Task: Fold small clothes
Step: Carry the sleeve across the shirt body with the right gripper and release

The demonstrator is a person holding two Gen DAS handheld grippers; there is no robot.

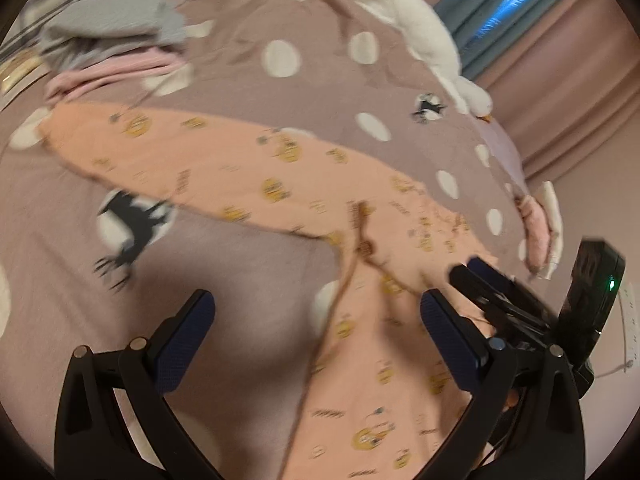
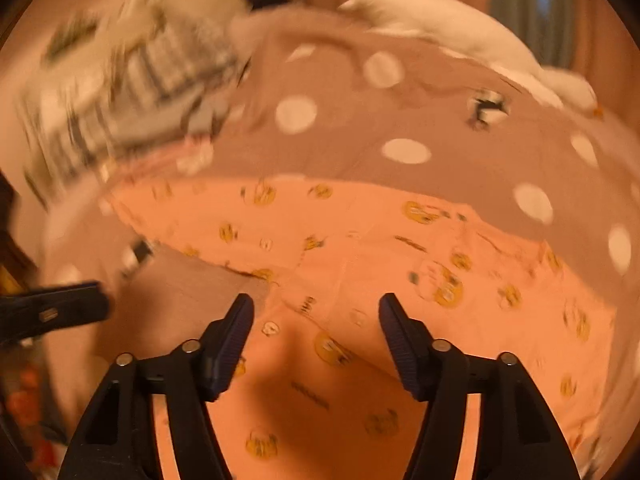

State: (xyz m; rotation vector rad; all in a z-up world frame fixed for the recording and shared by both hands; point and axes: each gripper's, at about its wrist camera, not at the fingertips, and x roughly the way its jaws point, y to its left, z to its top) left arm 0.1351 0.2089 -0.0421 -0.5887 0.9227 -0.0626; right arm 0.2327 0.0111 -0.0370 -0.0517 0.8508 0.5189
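I see my left gripper [image 1: 316, 320] with its fingers spread wide and holding nothing, hovering above the peach printed garment [image 1: 248, 168] — small trousers, I think, though blur makes that hard to confirm. The garment lies flat on the mauve polka-dot bedspread [image 1: 256, 80], running from the middle left of the left wrist frame down to the bottom centre. My right gripper [image 2: 316, 320] is released too, its fingers apart over the same peach cloth [image 2: 360, 264], which fills the lower half of the right wrist frame. In the upper left of the left wrist frame sits a pile of folded clothes [image 1: 108, 48] — grey on pink. A white plush toy [image 1: 412, 28] lies along the bed's upper right edge.
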